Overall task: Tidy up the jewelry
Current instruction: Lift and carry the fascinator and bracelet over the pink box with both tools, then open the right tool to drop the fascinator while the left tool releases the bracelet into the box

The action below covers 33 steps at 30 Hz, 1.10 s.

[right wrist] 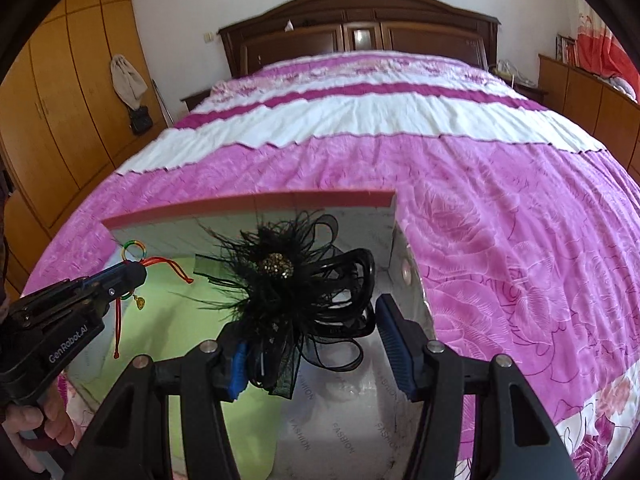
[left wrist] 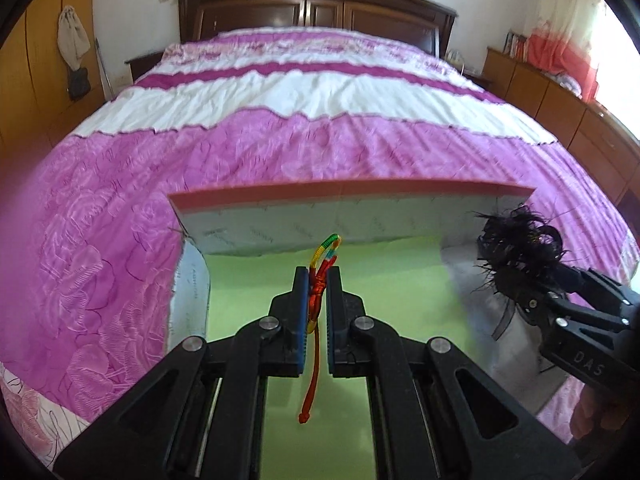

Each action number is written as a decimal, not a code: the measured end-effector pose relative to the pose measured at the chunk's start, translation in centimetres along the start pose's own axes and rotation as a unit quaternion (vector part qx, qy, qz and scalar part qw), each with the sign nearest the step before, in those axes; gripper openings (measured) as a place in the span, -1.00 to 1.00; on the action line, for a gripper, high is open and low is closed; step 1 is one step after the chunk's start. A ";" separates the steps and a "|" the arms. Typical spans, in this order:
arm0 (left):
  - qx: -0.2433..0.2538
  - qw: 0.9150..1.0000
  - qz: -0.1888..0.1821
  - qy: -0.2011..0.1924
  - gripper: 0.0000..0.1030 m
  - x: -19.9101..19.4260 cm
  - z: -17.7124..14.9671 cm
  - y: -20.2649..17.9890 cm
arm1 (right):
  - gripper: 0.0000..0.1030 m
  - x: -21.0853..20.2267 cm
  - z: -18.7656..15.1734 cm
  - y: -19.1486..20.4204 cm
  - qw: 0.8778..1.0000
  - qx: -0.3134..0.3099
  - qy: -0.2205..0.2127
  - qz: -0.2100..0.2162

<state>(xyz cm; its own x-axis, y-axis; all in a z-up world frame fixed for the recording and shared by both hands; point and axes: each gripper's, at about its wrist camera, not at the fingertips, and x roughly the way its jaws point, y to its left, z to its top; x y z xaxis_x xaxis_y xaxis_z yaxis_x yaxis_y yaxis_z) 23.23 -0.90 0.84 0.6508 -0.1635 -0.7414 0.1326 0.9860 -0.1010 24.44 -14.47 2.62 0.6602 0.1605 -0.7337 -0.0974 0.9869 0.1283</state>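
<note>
Right now my left gripper has its fingers clamped on a red braided cord bracelet with a rainbow-wrapped loop, its tail dangling over the green floor of the open box. My right gripper holds a black feathered hair clip between half-spread fingers, above the box's right side. That box sits on the pink bedspread.

Rainbow-and-red cord bracelet, black feathered hair clip — pink-white floral bedspread
</note>
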 end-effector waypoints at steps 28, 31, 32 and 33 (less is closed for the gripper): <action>-0.033 0.996 -0.001 0.077 -0.56 2.5 -0.8 0.7 | 0.38 2.7 0.1 0.7 0.996 -0.027 0.086 -0.029; -0.036 0.997 -0.014 0.066 -0.54 1.5 -0.6 0.4 | 0.38 1.6 0.2 0.5 0.997 -0.022 0.076 -0.016; -0.036 0.997 -0.018 0.060 -0.53 1.1 -0.5 0.3 | 0.38 1.0 0.3 0.4 0.997 -0.019 0.069 -0.009; -0.034 0.998 -0.022 0.053 -0.52 0.6 -0.3 0.2 | 0.38 0.6 0.3 0.4 0.998 -0.018 0.065 -0.005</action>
<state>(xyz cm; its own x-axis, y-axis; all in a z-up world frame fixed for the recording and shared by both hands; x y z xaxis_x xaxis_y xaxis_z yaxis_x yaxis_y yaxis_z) 23.39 -0.79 0.15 0.5621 -0.2059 -0.8010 0.1053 0.9784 -0.1777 25.04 -14.00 2.42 0.5601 0.1479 -0.8151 -0.1189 0.9881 0.0976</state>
